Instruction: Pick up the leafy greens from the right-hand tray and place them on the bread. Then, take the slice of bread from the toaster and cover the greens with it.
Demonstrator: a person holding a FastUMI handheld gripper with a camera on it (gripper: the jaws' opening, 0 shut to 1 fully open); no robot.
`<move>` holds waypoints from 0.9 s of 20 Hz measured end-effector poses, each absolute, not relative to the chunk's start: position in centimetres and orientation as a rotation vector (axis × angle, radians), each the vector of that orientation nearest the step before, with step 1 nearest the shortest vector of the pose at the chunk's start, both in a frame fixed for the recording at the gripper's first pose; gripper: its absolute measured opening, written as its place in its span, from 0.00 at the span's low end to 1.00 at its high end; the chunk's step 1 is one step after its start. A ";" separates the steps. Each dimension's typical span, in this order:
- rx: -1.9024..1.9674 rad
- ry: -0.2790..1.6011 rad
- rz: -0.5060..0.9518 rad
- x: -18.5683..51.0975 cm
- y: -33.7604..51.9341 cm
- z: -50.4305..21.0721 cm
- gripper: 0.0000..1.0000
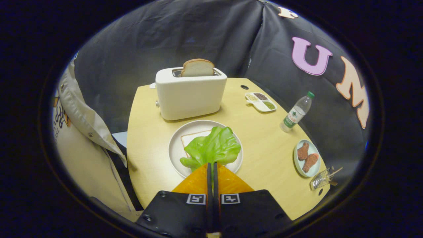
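Note:
My gripper point(211, 164) is shut on the stem end of the leafy greens point(213, 147), its orange fingers point(198, 181) pressed together. The green leaf spreads out just ahead of the fingertips over a flat slice of bread point(191, 137) that lies on a round white plate point(174, 150). Whether the leaf rests on the bread or hangs just above it I cannot tell. Beyond the plate stands a white toaster point(189, 94) with a second slice of bread point(197, 68) sticking up out of its slot.
On the yellow table point(264, 142), to the right: a small plate with two brown fried pieces point(307, 157), a water bottle point(296, 112), a divided white tray of seasonings point(261, 101) and a small wire basket point(322, 179). A person's beige jacket point(82, 132) stands close on the left.

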State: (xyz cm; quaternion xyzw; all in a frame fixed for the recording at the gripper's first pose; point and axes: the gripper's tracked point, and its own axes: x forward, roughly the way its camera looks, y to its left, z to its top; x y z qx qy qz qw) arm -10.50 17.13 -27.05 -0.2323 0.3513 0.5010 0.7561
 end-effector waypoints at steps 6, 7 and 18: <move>-0.537 0.783 1.170 -10.4 20.5 -28.5 0.04; -0.542 0.787 1.182 -10.4 21.0 -28.9 0.03; -0.571 0.873 1.226 -9.7 23.3 -32.6 0.03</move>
